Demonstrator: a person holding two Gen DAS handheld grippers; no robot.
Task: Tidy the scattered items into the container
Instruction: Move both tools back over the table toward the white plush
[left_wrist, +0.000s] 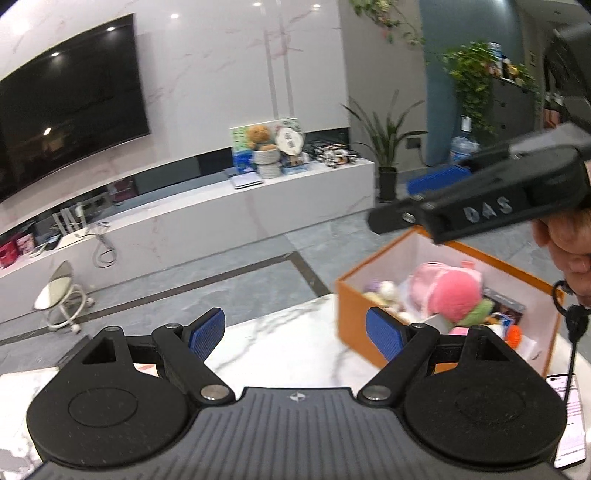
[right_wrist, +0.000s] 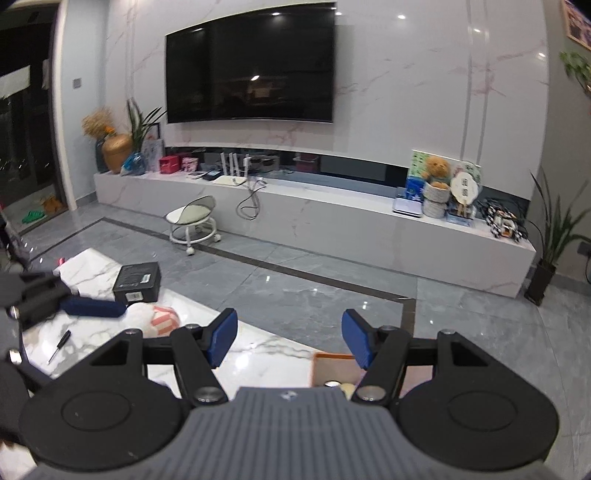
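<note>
An orange box (left_wrist: 354, 314) with white inner walls stands on the white marble table (left_wrist: 280, 343) at the right. It holds a pink plush toy (left_wrist: 450, 288) and several small items. My left gripper (left_wrist: 295, 332) is open and empty, left of the box. My right gripper (right_wrist: 288, 338) is open and empty above the box's near corner (right_wrist: 332, 360); it also shows from the side in the left wrist view (left_wrist: 436, 192), above the box. On the table's left lie a black box (right_wrist: 136, 282), a pink-and-white soft item (right_wrist: 162, 317) and a small screwdriver (right_wrist: 59, 346).
A phone (left_wrist: 569, 417) lies on the table right of the orange box. Beyond the table edge are grey floor tiles, a small wheeled stool (right_wrist: 194, 221), a long white TV bench (right_wrist: 332, 210) and a wall TV (right_wrist: 251, 62). The left gripper shows at the left edge (right_wrist: 66, 302).
</note>
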